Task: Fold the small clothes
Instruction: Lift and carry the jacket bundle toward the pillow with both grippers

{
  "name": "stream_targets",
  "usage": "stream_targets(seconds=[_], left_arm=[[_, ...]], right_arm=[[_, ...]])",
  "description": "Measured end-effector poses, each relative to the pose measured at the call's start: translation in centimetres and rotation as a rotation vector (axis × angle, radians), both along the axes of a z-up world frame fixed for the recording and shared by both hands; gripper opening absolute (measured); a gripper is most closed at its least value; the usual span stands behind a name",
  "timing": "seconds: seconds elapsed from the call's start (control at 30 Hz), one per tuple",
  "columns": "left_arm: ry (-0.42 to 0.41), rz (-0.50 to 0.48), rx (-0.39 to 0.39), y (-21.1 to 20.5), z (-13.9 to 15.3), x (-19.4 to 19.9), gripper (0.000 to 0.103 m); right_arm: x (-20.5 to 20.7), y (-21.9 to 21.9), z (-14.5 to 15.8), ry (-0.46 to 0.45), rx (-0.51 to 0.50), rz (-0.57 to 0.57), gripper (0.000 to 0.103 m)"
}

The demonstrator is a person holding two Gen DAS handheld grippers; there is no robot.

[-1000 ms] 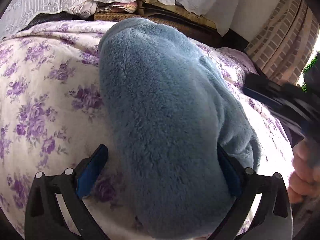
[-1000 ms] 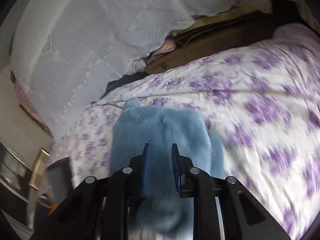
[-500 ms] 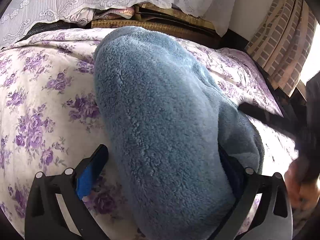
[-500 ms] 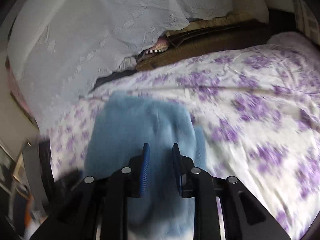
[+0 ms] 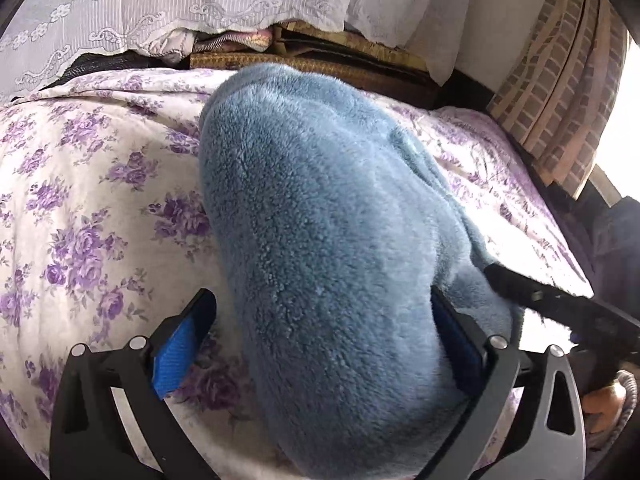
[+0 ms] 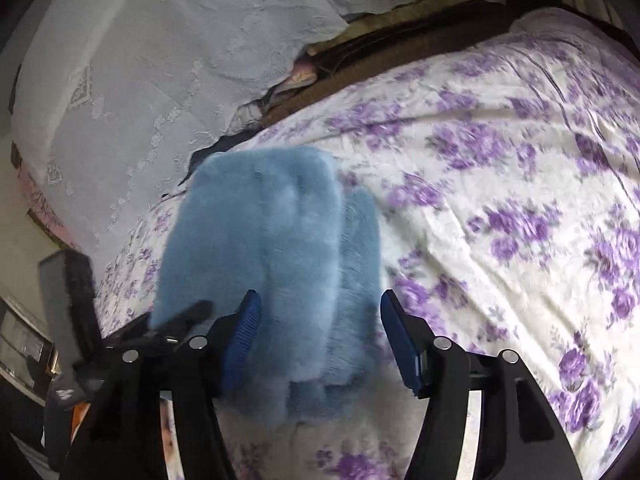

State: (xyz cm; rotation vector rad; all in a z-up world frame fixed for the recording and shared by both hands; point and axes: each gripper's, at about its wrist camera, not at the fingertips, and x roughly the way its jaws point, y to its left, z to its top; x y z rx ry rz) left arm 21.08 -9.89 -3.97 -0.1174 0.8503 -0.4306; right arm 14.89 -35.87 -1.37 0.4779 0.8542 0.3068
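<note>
A fluffy blue garment [image 5: 332, 240] lies folded lengthwise on the floral bedsheet [image 5: 80, 208]. My left gripper [image 5: 324, 332] is open, its blue pads wide apart on either side of the garment's near end. In the right wrist view the same garment [image 6: 272, 248] lies between the spread blue pads of my right gripper [image 6: 320, 336], which is open and holds nothing. The right gripper's black finger also shows at the right of the left wrist view [image 5: 560, 304], touching the garment's edge.
A white lace cloth [image 5: 168, 12] hangs over stacked things at the far edge of the bed. A brick-pattern curtain [image 5: 560, 80] stands at the right. Furniture [image 6: 36, 344] shows beside the bed's left edge in the right wrist view.
My right gripper was shut on the blue garment and has opened, letting it go. The garment now lies flatter on the bed. The left gripper stays open around its near end.
</note>
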Motion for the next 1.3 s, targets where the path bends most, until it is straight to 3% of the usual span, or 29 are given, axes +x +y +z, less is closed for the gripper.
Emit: stream_targets(seconds=[0.13, 0.23, 0.33, 0.53, 0.6, 0.7, 0.73, 0.77, 0.8, 0.87, 0.9, 1.0, 1.13, 1.3], left_arm=[[-0.024, -0.008, -0.032, 0.5, 0.8, -0.6, 0.099], [-0.003, -0.020, -0.083, 1.1, 0.9, -0.3, 0.099], [0.083, -0.041, -0.209, 2.6, 0.4, 1.0, 0.099], [0.239, -0.054, -0.377, 4.2, -1.6, 4.7, 0.099], [0.266, -0.066, -0.392, 4.0, -2.1, 5.3, 0.099], [0.273, -0.082, -0.382, 3.2, -2.3, 5.7, 0.099], [0.282, -0.094, -0.374, 2.8, -2.5, 5.9, 0.099], [0.282, -0.100, -0.359, 2.4, -2.6, 6.0, 0.099], [0.267, -0.099, -0.342, 2.0, -2.4, 5.8, 0.092], [0.242, -0.103, -0.294, 1.0, -1.8, 5.5, 0.085], [0.223, -0.101, -0.262, 0.4, -1.2, 5.3, 0.083], [0.157, -0.129, -0.172, -2.6, 1.0, 4.6, 0.078], [0.112, -0.219, -0.167, -8.4, 3.9, 4.3, 0.077], [0.057, -0.396, -0.130, -19.7, 7.5, 3.8, 0.077]], right_arm=[[-0.1, -1.3, -0.7, 0.035, 0.119, -0.007, 0.067], [-0.3, -1.3, -0.3, 0.010, 0.108, -0.018, 0.073], [-0.7, -1.5, -0.1, 0.004, 0.131, -0.021, 0.076], [1.7, -2.2, 0.4, 0.029, 0.171, -0.025, 0.094], [3.6, -1.9, -0.2, 0.073, 0.182, -0.008, 0.094], [6.0, -0.5, -2.1, 0.155, 0.298, 0.089, 0.096], [6.7, 0.4, -2.9, 0.187, 0.275, 0.094, 0.096], [6.7, 1.0, -2.7, 0.152, 0.239, 0.090, 0.088], [6.7, 1.4, -2.5, 0.137, 0.221, 0.096, 0.055], [6.1, 1.4, -2.3, 0.121, 0.285, 0.108, 0.045], [5.5, 1.4, -1.6, 0.085, 0.242, 0.114, 0.041], [3.7, 0.4, 0.0, 0.018, 0.180, 0.099, 0.040], [1.5, -4.6, 3.2, -0.077, 0.153, 0.026, 0.040], [-2.3, -13.4, 6.1, -0.149, 0.115, -0.114, 0.040]])
